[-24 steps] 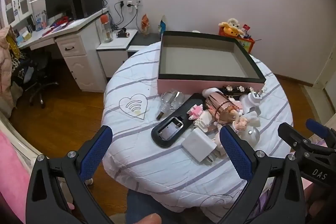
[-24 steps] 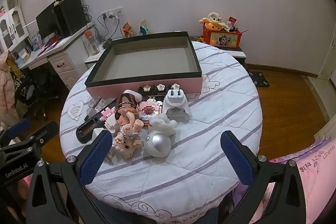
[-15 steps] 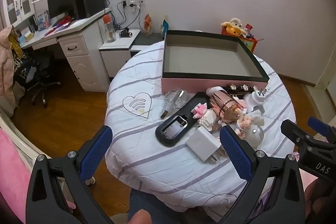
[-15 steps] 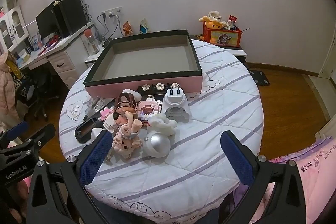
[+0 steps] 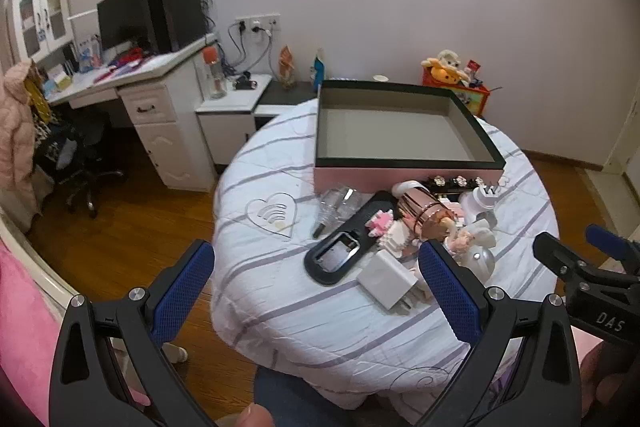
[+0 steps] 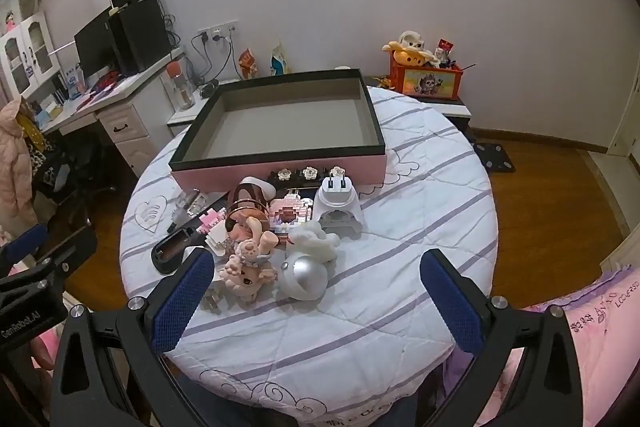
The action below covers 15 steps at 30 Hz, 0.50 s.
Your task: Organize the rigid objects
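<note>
A pink box with a dark rim (image 5: 404, 174) (image 6: 280, 173) stands empty at the far side of the round table (image 5: 280, 307) (image 6: 400, 227). In front of it lies a heap: a rose-gold cylinder (image 5: 422, 213) (image 6: 245, 211), a black oval case (image 5: 344, 251) (image 6: 172, 251), a white charger (image 5: 387, 279), a white plug stand (image 6: 338, 205), a silver ball (image 6: 306, 273), a plush figure (image 6: 248, 263), a glass piece (image 5: 338, 201). My left gripper (image 5: 316, 291) hangs open over the near table edge. My right gripper (image 6: 316, 293) is open too, nothing between its fingers, just short of the heap.
A white desk (image 5: 132, 83) with a monitor and speakers stands at the left, a low cabinet (image 5: 236, 107) behind the table, an office chair (image 5: 76, 163) on the wood floor. An orange toy box (image 6: 426, 81) sits at the back right. Pink bedding (image 6: 600, 315) borders the right.
Both grippers have drawn back a little from the table; the heap and box look slightly farther off and shifted right in the left wrist view. Nothing on the table has moved.
</note>
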Each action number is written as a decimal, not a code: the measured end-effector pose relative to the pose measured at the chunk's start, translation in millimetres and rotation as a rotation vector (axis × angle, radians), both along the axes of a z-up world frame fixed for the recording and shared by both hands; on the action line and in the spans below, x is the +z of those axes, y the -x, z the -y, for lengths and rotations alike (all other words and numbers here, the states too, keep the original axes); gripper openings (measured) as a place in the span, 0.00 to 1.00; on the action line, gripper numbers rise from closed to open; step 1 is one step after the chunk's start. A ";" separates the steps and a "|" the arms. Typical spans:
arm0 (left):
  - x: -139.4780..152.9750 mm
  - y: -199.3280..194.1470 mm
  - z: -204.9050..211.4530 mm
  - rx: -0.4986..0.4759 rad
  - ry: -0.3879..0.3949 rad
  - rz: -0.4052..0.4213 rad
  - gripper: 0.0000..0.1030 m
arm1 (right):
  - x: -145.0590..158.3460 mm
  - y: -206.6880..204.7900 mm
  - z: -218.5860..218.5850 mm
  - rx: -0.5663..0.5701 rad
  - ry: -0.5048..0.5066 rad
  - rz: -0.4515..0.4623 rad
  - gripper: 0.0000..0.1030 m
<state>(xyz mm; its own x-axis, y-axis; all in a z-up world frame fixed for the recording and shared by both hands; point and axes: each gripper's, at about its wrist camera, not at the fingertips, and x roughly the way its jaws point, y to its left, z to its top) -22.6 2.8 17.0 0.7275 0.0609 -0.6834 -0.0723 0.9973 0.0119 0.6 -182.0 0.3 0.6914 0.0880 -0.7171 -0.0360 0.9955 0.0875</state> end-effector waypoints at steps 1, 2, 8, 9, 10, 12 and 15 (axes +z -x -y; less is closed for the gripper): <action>1.2 1.8 -0.7 -0.001 0.005 0.003 1.00 | 1.4 2.0 0.3 0.000 0.000 0.005 1.00; 2.4 3.6 -1.8 -0.003 0.014 0.005 1.00 | 3.6 4.1 0.2 0.000 0.001 0.011 1.00; 7.1 10.7 -2.6 -0.009 0.016 0.015 1.00 | 10.2 12.0 -0.9 -0.005 0.001 0.030 1.00; 7.7 12.0 -2.6 -0.013 0.019 0.018 1.00 | 10.6 12.9 -0.8 -0.006 0.001 0.031 1.00; 7.7 12.9 -2.6 -0.015 0.021 0.019 1.00 | 10.7 13.9 -0.9 -0.008 0.001 0.032 1.00; 8.2 14.0 -2.8 -0.017 0.022 0.019 1.00 | 11.2 16.3 -1.4 -0.009 0.002 0.034 1.00; 8.3 15.6 -3.4 -0.020 0.029 0.019 1.00 | 11.8 18.3 -1.1 -0.009 0.003 0.036 1.00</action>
<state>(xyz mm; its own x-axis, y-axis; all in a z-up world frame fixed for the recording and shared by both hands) -38.2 6.2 25.3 0.7412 0.0263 -0.6708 -0.0519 0.9985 -0.0181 -17.7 -180.9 12.1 0.7175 0.0793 -0.6921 -0.0297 0.9961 0.0834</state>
